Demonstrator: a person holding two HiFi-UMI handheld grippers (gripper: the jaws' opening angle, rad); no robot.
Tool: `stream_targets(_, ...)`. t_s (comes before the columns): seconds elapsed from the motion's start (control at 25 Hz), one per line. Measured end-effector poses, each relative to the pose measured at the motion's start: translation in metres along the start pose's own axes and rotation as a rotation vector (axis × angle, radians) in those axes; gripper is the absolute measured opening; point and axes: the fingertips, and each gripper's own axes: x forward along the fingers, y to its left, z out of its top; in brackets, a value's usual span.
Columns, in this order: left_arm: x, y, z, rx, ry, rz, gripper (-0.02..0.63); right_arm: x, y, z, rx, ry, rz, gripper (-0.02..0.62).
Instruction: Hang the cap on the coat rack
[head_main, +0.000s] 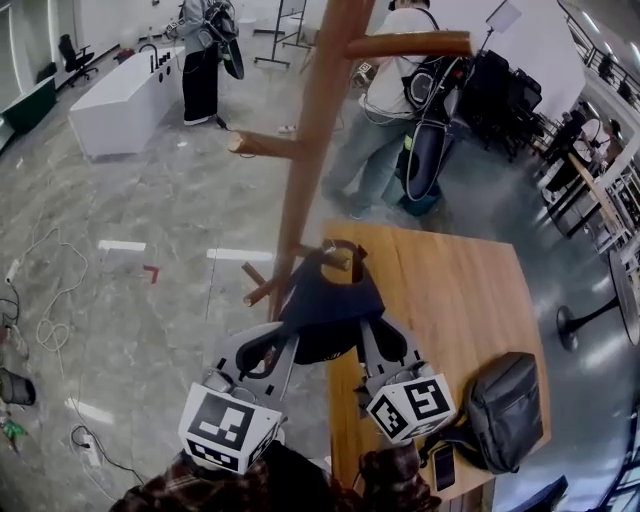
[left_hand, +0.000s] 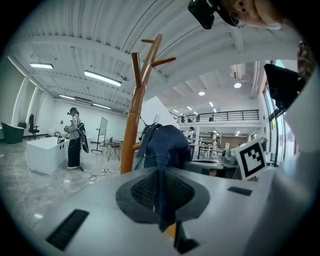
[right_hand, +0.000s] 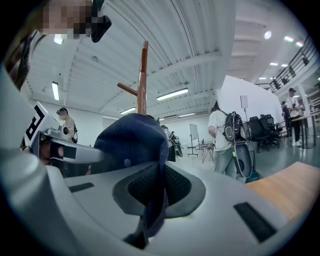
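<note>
**Ana:** Cap (head_main: 330, 312) first: where is it relative to the coat rack (head_main: 312, 130)?

**Ben:** Right up against the foot of the trunk, down among the lowest pegs and far below the two higher ones. Both grippers carry it between them. Its dark crown hangs towards the person, and its strap loop (head_main: 340, 246) reaches out towards the rack.

**Ana:** And the jaws?

**Ben:** The left gripper (left_hand: 162, 200) has its jaws pinched together on a fold of the cap's cloth. The right gripper (right_hand: 154, 196) has its jaws closed on the cloth at the other edge. Each gripper view shows blue fabric running down through the pads.

**Ana:** Which one is closer to the rack?

**Ben:** The left. It lies almost in line with the trunk. The right one is off to the trunk's far side, over the table (head_main: 470, 290).

**Ana:** So what does the next move depend on?

**Ben:** I'd say the strap loop and the low peg (head_main: 350, 262) on the table side of the trunk. The loop sits just over that peg's tip, and the cap's long axis runs from the jaws straight out towards it. I can't tell whether the loop is already over the tip. A short push forward and down would probably seat it.
</note>
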Motion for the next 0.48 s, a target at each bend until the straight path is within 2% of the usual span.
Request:
stream_targets(0.2,0.013,0.023,-0.018,0.007,0.037,0.034,0.018,0.030,-0.002,-0.025,0.010,0.053,0.022,0.020)
stream_targets(0.48,0.028,0.045,-0.042,-0.030,0.077,0.054,0.018,0.062,-0.005,-0.052,0.006,0.126,0.044,0.020)
